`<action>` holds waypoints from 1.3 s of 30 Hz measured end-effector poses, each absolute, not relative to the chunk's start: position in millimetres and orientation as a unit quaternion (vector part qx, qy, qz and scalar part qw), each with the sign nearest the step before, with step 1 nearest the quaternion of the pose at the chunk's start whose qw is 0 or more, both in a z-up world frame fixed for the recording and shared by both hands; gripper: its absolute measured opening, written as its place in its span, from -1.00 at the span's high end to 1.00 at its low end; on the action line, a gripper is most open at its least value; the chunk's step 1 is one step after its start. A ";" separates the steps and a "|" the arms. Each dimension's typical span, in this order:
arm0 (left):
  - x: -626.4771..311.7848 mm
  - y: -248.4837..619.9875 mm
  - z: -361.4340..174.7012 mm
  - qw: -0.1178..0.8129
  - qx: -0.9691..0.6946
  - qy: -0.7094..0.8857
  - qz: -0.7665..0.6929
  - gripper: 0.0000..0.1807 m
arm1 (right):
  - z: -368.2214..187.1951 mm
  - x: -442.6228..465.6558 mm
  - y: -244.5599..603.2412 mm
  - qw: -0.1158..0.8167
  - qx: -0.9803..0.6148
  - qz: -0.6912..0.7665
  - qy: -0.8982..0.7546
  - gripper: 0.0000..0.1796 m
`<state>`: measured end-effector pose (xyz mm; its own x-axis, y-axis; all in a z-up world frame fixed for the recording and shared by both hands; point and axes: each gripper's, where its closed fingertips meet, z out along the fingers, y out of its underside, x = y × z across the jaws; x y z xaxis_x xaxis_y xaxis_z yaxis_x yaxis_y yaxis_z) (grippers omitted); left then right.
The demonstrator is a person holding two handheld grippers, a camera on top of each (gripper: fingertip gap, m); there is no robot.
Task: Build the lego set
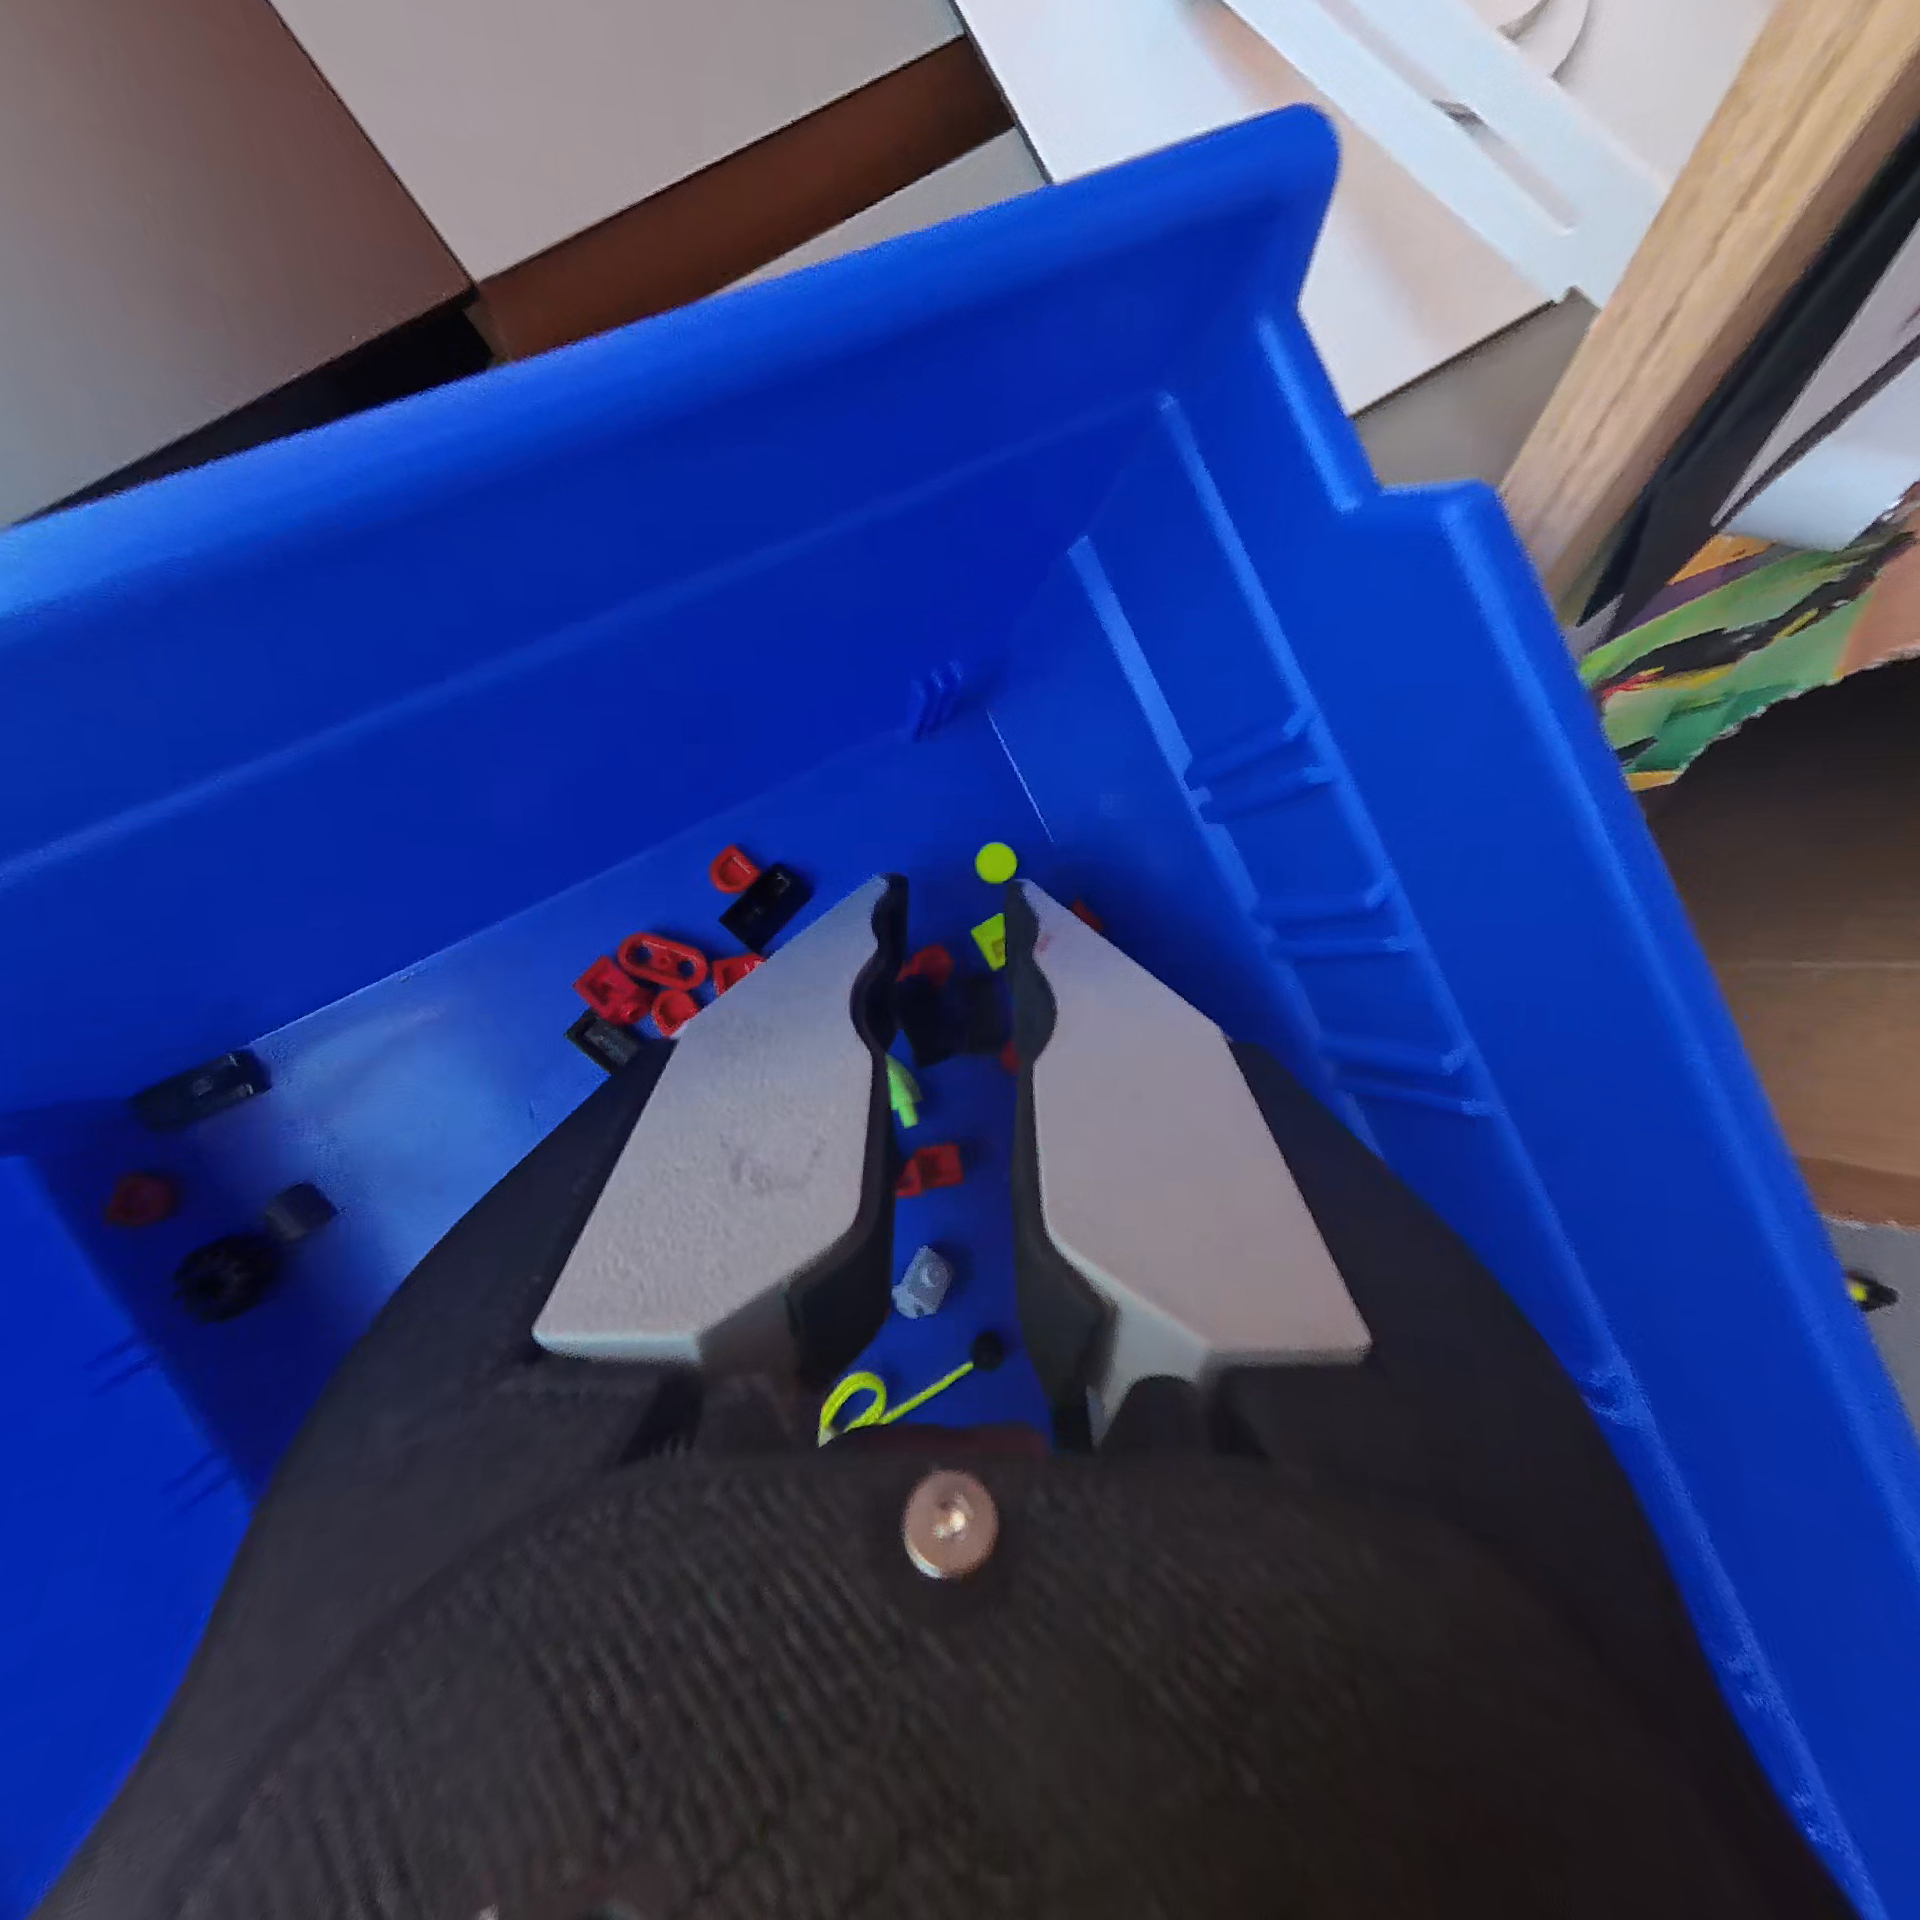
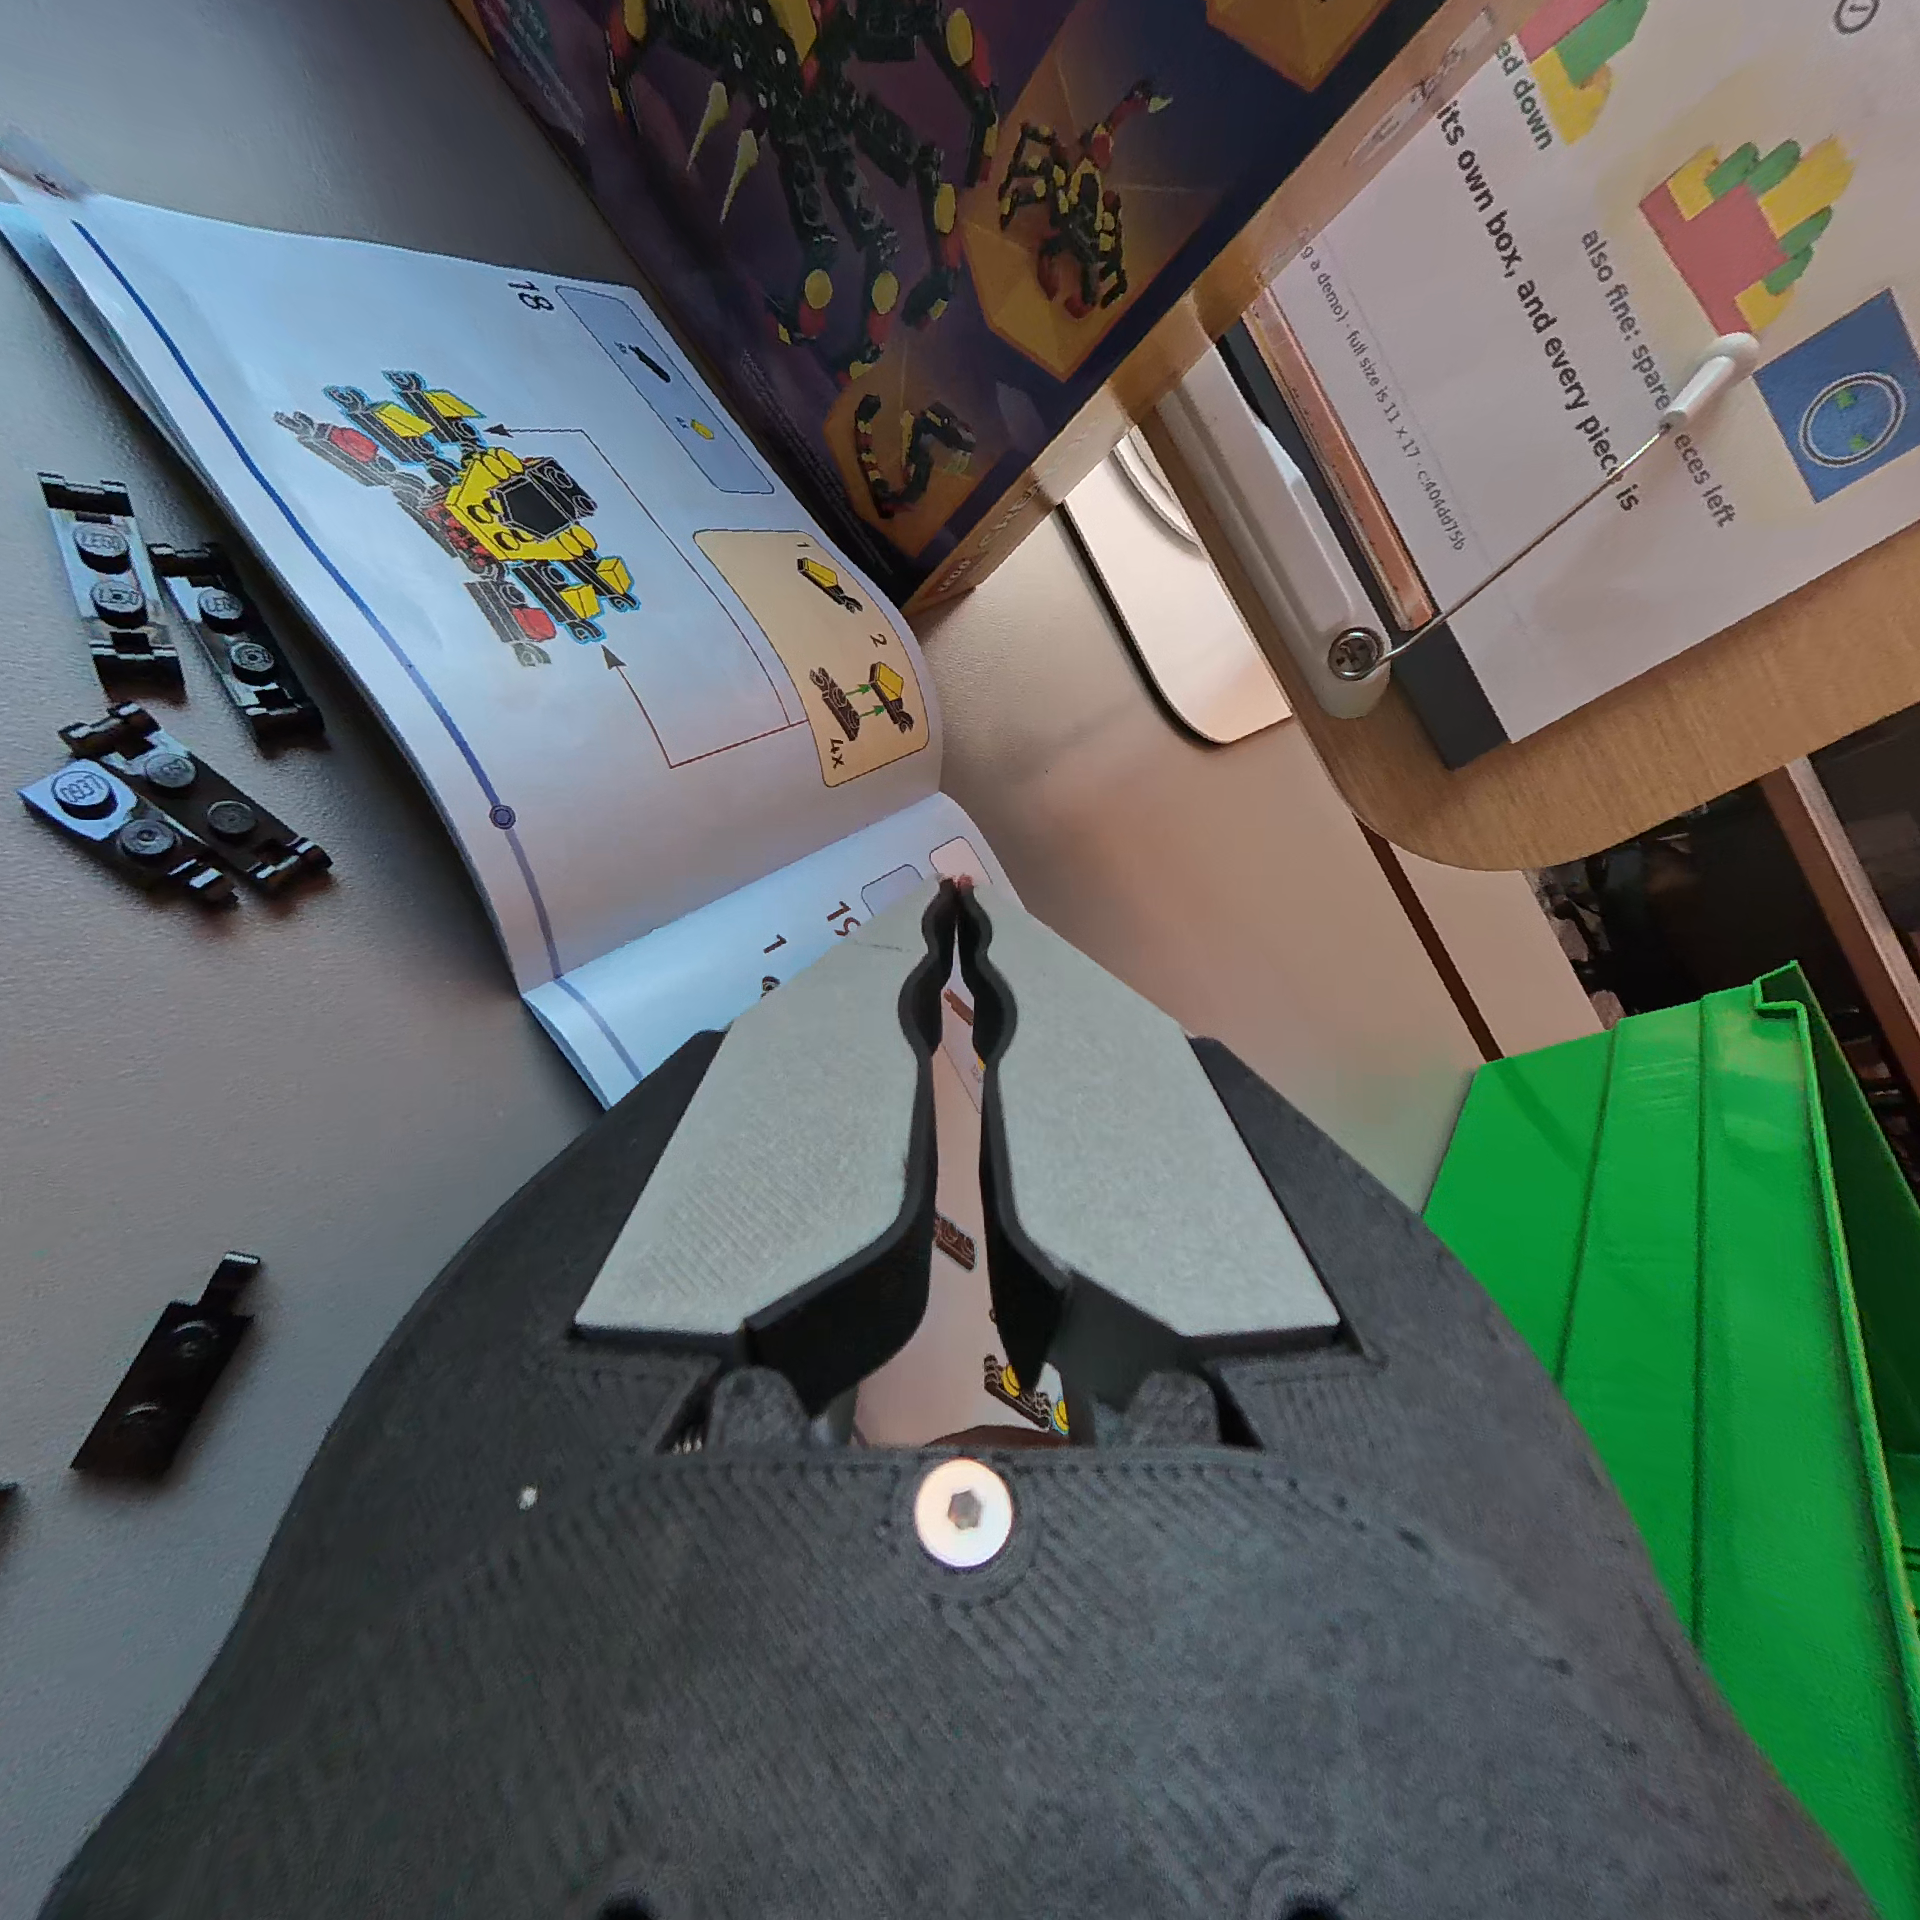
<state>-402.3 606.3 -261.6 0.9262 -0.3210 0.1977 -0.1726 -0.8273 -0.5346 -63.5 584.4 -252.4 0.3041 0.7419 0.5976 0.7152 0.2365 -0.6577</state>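
In the left wrist view my left gripper (image 1: 954,899) reaches down into a blue bin (image 1: 623,520) and is open. A black piece (image 1: 940,1013) lies between its fingers, and I cannot tell whether they touch it. Red pieces (image 1: 655,971), black pieces (image 1: 764,902), a lime round stud (image 1: 995,861) and a grey piece (image 1: 923,1280) are scattered on the bin floor. In the right wrist view my right gripper (image 2: 954,891) is shut with nothing in it, just above an open instruction booklet (image 2: 499,540). Several black hinge plates (image 2: 177,810) lie on the grey table at the left.
A green bin (image 2: 1714,1299) stands to the right of the right gripper. The set's box (image 2: 883,208) leans behind the booklet. A wooden stand (image 2: 1455,810) holds a printed sheet (image 2: 1621,343). Another black plate (image 2: 166,1371) lies nearer at the left. The blue bin's right wall (image 1: 1455,935) is close to the left gripper. The left gripper's tips are roughly 35 cm from the right gripper's. From my right tips it is roughly 12 cm to the black plate (image 2: 166,1371); from my left, 40 cm.
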 end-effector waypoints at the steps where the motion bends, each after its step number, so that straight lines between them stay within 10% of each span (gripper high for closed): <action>1: -400.9 606.1 -263.8 0.260 -0.947 0.134 -0.135 0.82 | -252.5 -63.8 584.1 0.520 -0.617 0.014 -0.590 1.00; 39: -382.5 623.9 -269.8 0.261 -0.841 0.463 -0.103 0.87 | -259.0 -65.0 584.8 0.509 -0.616 -0.005 -0.602 1.00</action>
<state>-382.5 623.9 -269.8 0.5505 -0.8321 -0.0676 -0.7242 -0.4357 -0.5345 -65.0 584.8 -259.0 0.2757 0.7361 0.6182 0.7458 0.2419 -0.6207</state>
